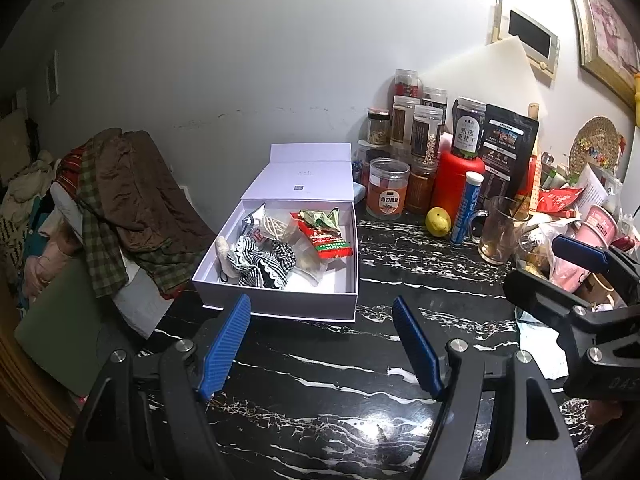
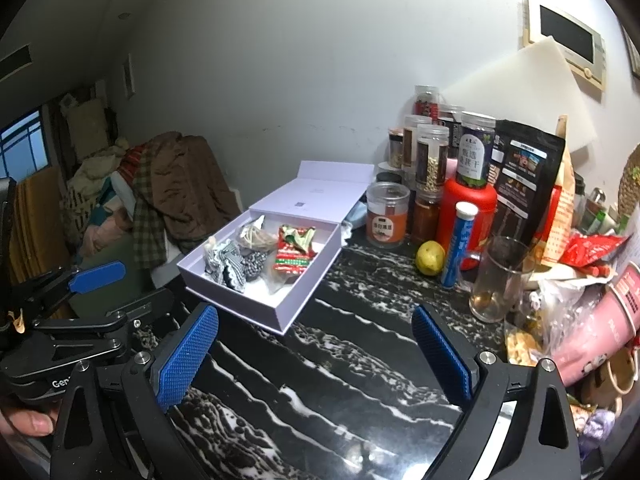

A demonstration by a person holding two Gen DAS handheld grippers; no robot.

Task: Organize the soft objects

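Observation:
An open white box (image 1: 340,300) (image 2: 288,316) lies on the black marble counter (image 1: 312,392), lid folded back. Inside are black-and-white scrunchies (image 1: 256,260) (image 2: 228,264), a red snack packet (image 1: 326,240) (image 2: 294,258), a green wrapper (image 1: 320,216) and a clear bag of small items (image 1: 274,226). My left gripper (image 1: 322,308) is open and empty, just in front of the box. My right gripper (image 2: 316,320) is open and empty, to the box's right front. Each gripper shows at the edge of the other's view.
Jars and canisters (image 1: 416,136) (image 2: 432,156), a red tin (image 1: 456,184), a blue tube (image 1: 466,208), a lemon (image 1: 438,221) (image 2: 430,258) and a glass mug (image 1: 500,230) (image 2: 498,280) crowd the back right. Packets and a pink cup (image 2: 600,328) pile at right. Clothes (image 1: 120,200) heap left.

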